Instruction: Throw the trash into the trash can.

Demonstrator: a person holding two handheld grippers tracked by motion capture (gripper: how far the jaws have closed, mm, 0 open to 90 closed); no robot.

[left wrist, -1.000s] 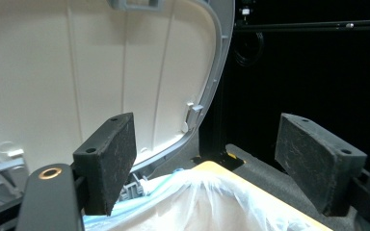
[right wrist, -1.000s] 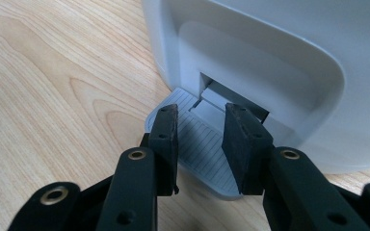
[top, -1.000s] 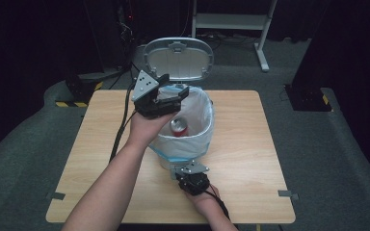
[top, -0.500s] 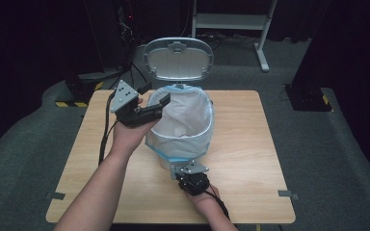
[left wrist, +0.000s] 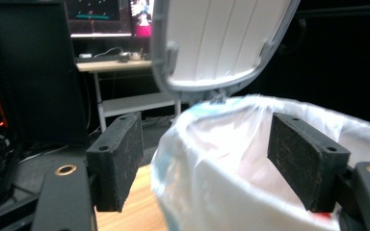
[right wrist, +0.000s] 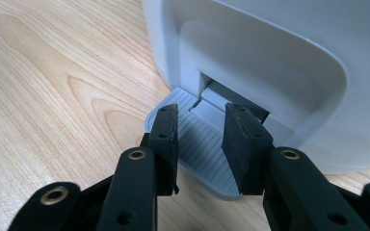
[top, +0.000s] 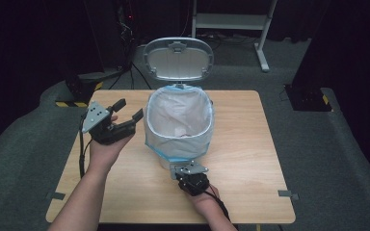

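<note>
A white pedal bin point(top: 173, 156) lined with a white bag point(top: 178, 118) stands mid-table, its lid point(top: 177, 58) tilted up and open. My left gripper point(top: 129, 109) hovers just left of the bin's rim, jaws apart and empty; they have just been closing a little. In the left gripper view the left gripper point(left wrist: 221, 163) frames the bag point(left wrist: 231, 159) and the lid point(left wrist: 221, 43). At the bin's near foot, my right gripper point(top: 189, 169) points at the base. In its own view the right gripper point(right wrist: 200, 115) rests on the ribbed grey pedal point(right wrist: 197, 149), jaws close together with nothing between them.
The wooden table point(top: 250, 159) has bare room to the right of the bin and along its front edge. Behind it are a white desk frame point(top: 231, 21), dark equipment and cables point(top: 125, 29). Grey floor surrounds the table.
The left gripper has moved from above the bin's mouth to the left and down, beside the rim. A red can seen in the bin a second ago is hidden by the bag. The right gripper stayed put.
</note>
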